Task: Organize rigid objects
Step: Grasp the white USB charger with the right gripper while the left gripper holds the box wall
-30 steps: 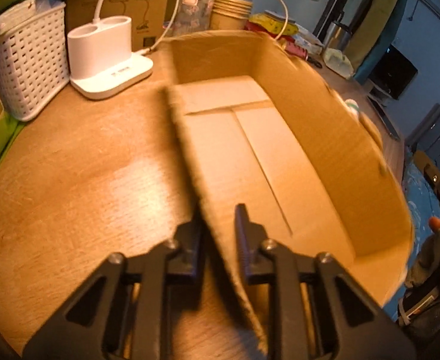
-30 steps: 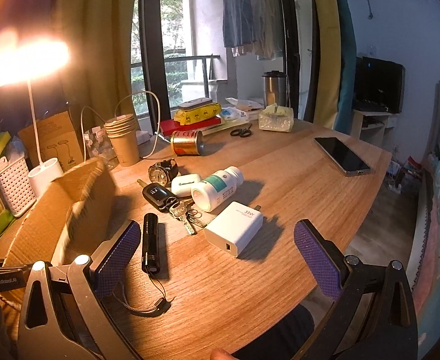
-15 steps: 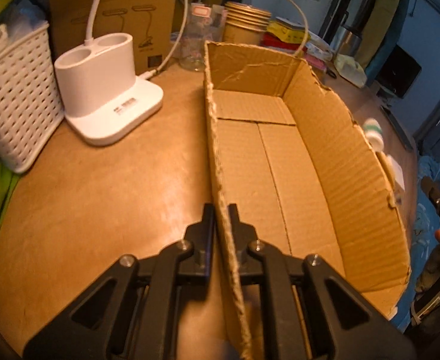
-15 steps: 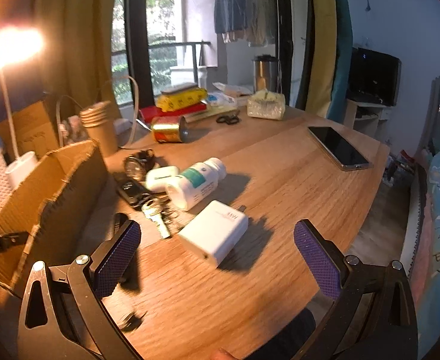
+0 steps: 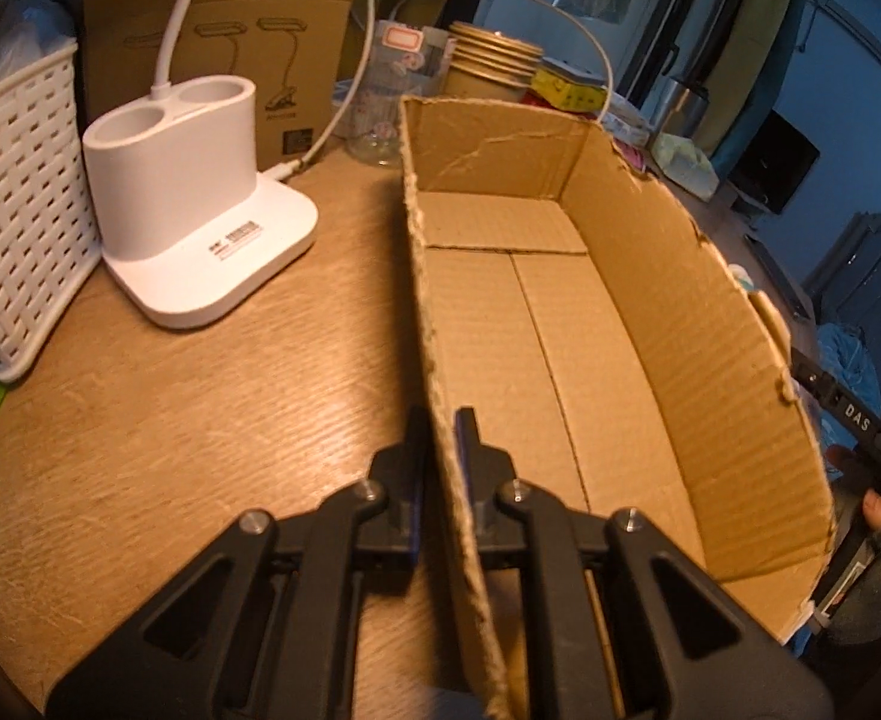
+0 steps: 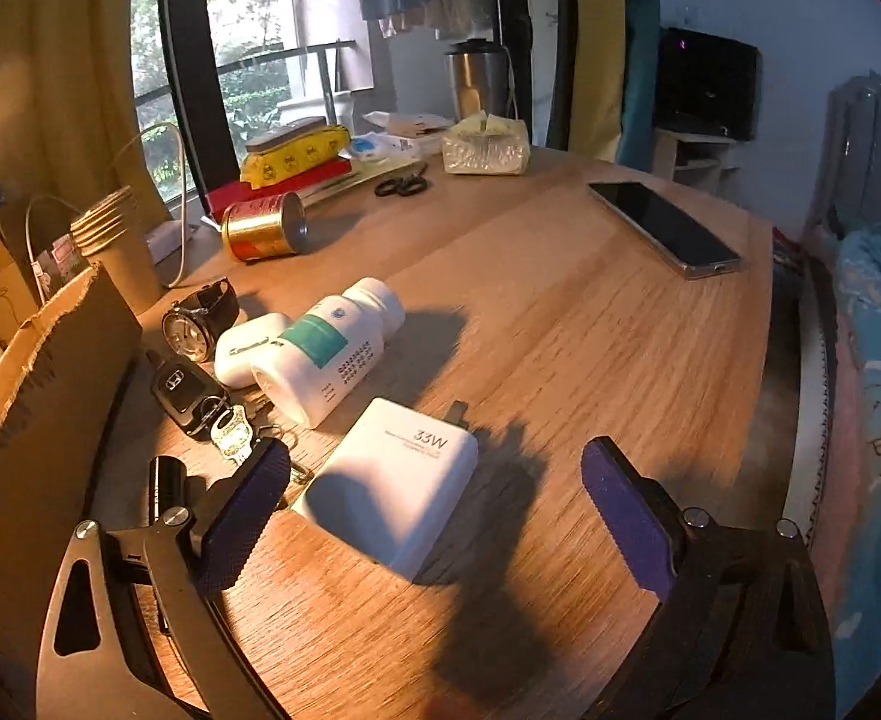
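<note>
My left gripper [image 5: 442,420] is shut on the near side wall of an open, empty cardboard box [image 5: 566,324] that stands on the wooden table. The box's other wall shows at the left of the right wrist view [image 6: 50,396]. My right gripper [image 6: 434,474] is open and empty, hovering just above a white 33W charger [image 6: 395,483]. Beyond it lie a white pill bottle [image 6: 326,354], a white earbud case [image 6: 242,348], a car key with keys [image 6: 191,399], a wristwatch [image 6: 197,321] and a black flashlight [image 6: 167,489].
A white lamp base [image 5: 200,222] and white basket [image 5: 14,204] stand left of the box. Paper cups [image 6: 116,246], a gold can [image 6: 263,234], scissors [image 6: 401,185], a tissue pack [image 6: 485,147] and a phone [image 6: 662,228] lie farther off. The table edge is at right.
The box has been dragged and turned in my left gripper and now stands still. My right gripper has come lower and closer to the charger.
</note>
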Demonstrator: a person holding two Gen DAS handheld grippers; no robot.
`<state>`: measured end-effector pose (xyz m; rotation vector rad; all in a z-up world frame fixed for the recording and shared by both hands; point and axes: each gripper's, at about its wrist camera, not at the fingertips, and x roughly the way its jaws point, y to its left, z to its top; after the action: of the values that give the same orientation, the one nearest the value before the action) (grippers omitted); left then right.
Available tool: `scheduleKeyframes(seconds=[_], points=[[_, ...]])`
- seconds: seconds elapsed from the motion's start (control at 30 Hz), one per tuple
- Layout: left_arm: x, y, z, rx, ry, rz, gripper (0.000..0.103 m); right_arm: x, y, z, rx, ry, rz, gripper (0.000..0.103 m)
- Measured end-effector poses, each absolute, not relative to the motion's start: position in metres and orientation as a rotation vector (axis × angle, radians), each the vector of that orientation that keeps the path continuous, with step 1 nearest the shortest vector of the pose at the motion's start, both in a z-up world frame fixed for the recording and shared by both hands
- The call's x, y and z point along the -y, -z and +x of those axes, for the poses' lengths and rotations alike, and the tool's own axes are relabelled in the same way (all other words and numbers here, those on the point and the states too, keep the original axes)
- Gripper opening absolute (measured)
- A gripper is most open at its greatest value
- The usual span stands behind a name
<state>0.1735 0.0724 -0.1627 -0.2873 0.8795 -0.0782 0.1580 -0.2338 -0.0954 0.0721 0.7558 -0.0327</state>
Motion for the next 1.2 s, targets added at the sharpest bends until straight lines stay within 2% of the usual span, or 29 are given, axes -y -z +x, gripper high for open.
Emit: scheduleKeyframes(seconds=[0.2, 0.27, 0.4, 0.53, 0.73, 0.93, 1.2], points=[[-0.067, 0.160, 0.171, -0.872, 0.066, -0.274, 0.009, 0.229, 0.099, 0.165, -0.787, 0.030, 0.038, 0.097], [-0.067, 0.161, 0.171, -0.874, 0.065, -0.277, 0.009, 0.229, 0.101, 0.169, -0.803, 0.044, 0.035, 0.091], [-0.066, 0.161, 0.170, -0.875, 0.066, -0.283, 0.009, 0.226, 0.105, 0.172, -0.831, 0.049, 0.017, 0.089], [-0.067, 0.161, 0.170, -0.875, 0.069, -0.285, 0.009, 0.223, 0.111, 0.178, -0.879, 0.051, -0.005, 0.064], [-0.068, 0.162, 0.171, -0.877, 0.069, -0.287, 0.009, 0.225, 0.111, 0.176, -0.875, 0.033, 0.001, 0.061], [-0.069, 0.162, 0.172, -0.879, 0.074, -0.288, 0.010, 0.235, 0.104, 0.168, -0.822, -0.010, 0.076, 0.055], [-0.070, 0.162, 0.173, -0.880, 0.076, -0.287, 0.010, 0.233, 0.068, 0.141, -0.704, -0.061, 0.097, 0.051]])
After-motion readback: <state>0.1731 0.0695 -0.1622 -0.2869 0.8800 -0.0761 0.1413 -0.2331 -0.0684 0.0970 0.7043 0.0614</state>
